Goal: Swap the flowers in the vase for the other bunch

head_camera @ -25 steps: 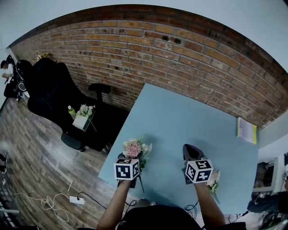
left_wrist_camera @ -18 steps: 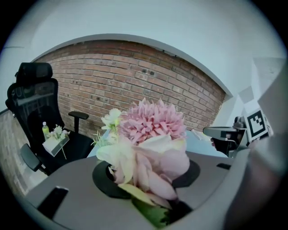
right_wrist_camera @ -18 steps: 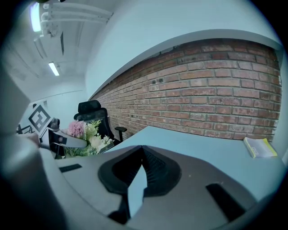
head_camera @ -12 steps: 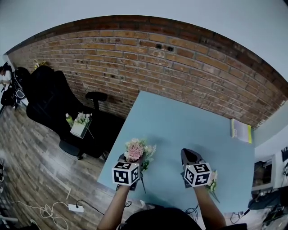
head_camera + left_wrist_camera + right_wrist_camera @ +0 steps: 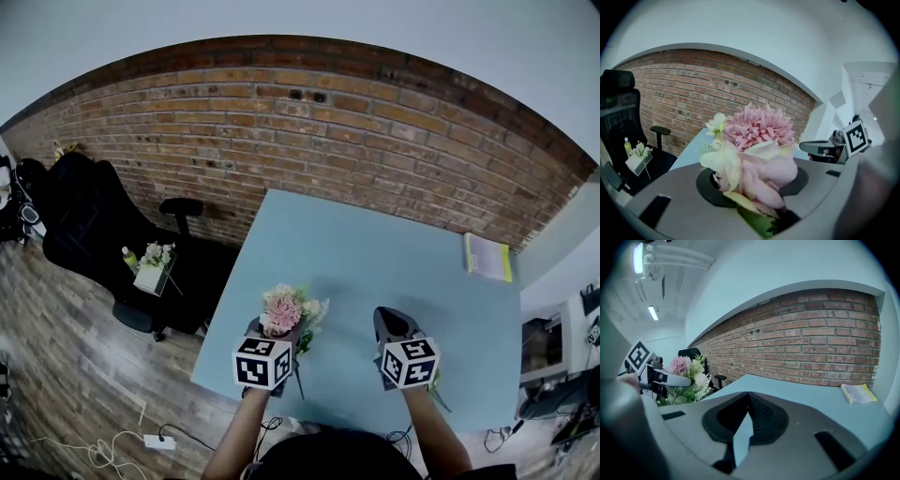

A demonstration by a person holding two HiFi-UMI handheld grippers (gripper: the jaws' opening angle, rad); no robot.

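My left gripper [image 5: 275, 330] is shut on the stems of a bunch of pink and cream flowers [image 5: 284, 310] and holds it above the near left corner of the blue table [image 5: 375, 253]. In the left gripper view the pink bunch [image 5: 757, 150] fills the space between the jaws. My right gripper [image 5: 390, 319] is shut and empty over the table's near edge; its closed tips [image 5: 747, 395] point across the table. Only a green stem [image 5: 434, 401] of the other bunch shows by my right wrist. A small pale vase with white flowers [image 5: 150, 272] stands on a low stand left of the table.
A yellow-edged book [image 5: 487, 256] lies at the table's far right. A black office chair [image 5: 84, 211] and a green bottle [image 5: 127, 255] are on the left, on the wooden floor. A brick wall [image 5: 309, 131] runs behind the table. Cables and a power strip [image 5: 155, 441] lie on the floor.
The left gripper has carried the pink bunch upward and a little forward. The right gripper has shifted slightly, and the pale bunch beside it has gone almost out of sight behind it.
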